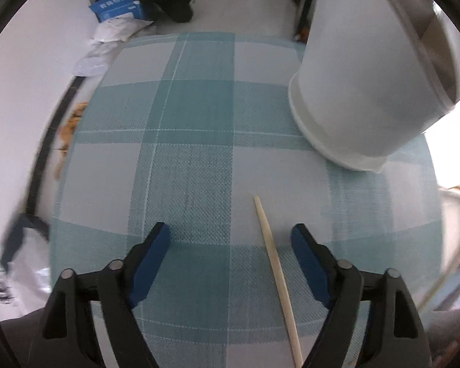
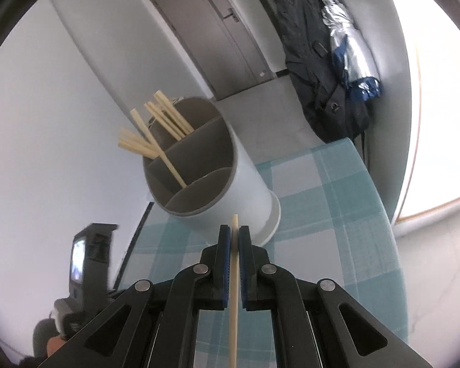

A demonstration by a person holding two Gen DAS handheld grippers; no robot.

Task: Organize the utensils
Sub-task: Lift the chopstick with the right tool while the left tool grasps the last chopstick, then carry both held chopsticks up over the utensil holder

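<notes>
Between the right tongs (image 2: 234,239), a single chopstick (image 2: 233,291) is clenched, its tip poking just past the pads toward the white holder (image 2: 230,190) on the checked counter (image 2: 337,202). That holder's far compartments already carry several chopsticks (image 2: 159,128). To finish well, lift the tip above the rim, tilt it steeply and release over a compartment. The left tongs (image 1: 230,239) stand released over another chopstick (image 1: 276,273) lying flat; centre it between the pads first.
</notes>
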